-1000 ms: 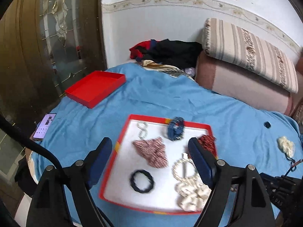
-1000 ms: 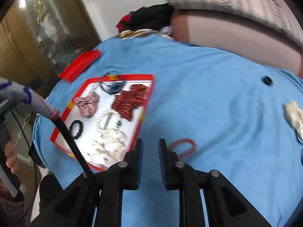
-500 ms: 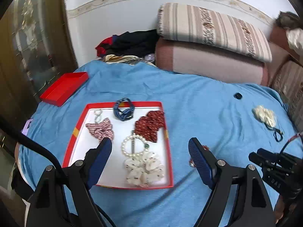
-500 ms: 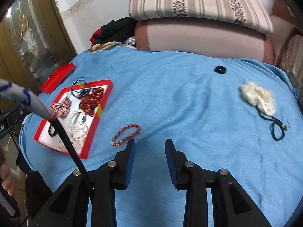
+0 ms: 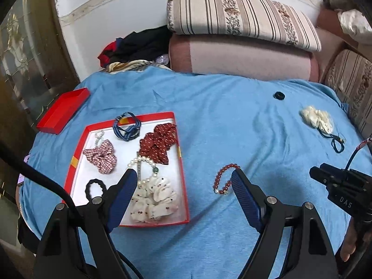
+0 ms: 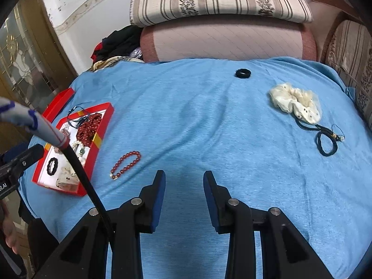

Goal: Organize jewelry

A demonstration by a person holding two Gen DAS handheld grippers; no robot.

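Observation:
A red-rimmed white tray (image 5: pixel 79 169) (image 6: pixel 102 127) lies on the blue cloth at the left, holding several scrunchies, a pearl bracelet and a black hair tie. A red bead bracelet (image 5: pixel 224 178) (image 6: pixel 125 164) lies on the cloth just right of the tray. A cream scrunchie (image 5: pixel 316 119) (image 6: pixel 295 103), a dark cord necklace (image 6: pixel 325 143) and a small black hair tie (image 5: pixel 279 95) (image 6: pixel 243 73) lie at the far right. My left gripper (image 5: pixel 183 181) is open and empty, above the tray's right edge. My right gripper (image 6: pixel 183 179) is open and empty, right of the red bracelet.
A red box lid (image 5: pixel 62 110) sits at the cloth's far left edge. Pink and striped cushions (image 5: pixel 241 37) and a pile of dark clothes (image 5: pixel 139 44) line the back. A glass-panelled door (image 5: pixel 21 69) stands at the left.
The right gripper has opened wider and drawn back toward the right, leaving the red bead bracelet on the cloth. The left gripper's view has swung right, away from the tray's centre.

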